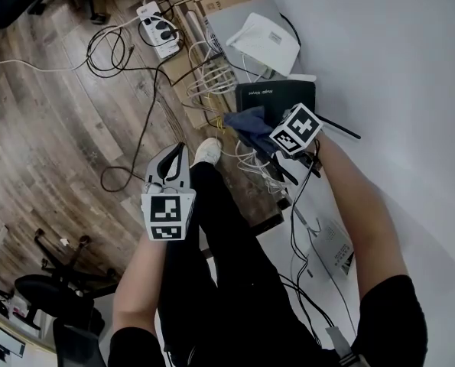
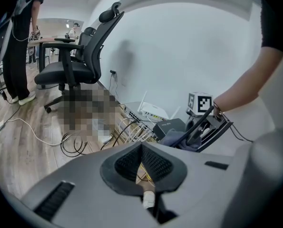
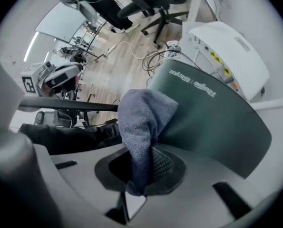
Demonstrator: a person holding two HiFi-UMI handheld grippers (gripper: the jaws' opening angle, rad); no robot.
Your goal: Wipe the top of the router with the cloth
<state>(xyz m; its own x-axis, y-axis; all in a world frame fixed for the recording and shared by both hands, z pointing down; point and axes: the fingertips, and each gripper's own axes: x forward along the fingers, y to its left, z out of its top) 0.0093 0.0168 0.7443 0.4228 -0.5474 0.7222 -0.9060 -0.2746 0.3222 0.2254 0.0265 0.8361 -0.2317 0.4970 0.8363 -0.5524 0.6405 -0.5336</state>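
Right gripper fingers are pinching the cloth, a soft limp wad bunching past the fingertips at the near edge of the router just ahead (light stiff shell, probably sliding if pushed hard); left gripper fingers are sitting pressed together, empty.

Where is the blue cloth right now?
The blue cloth is clamped in the right gripper, bunched at the edge of the dark router, just right of centre in the head view.
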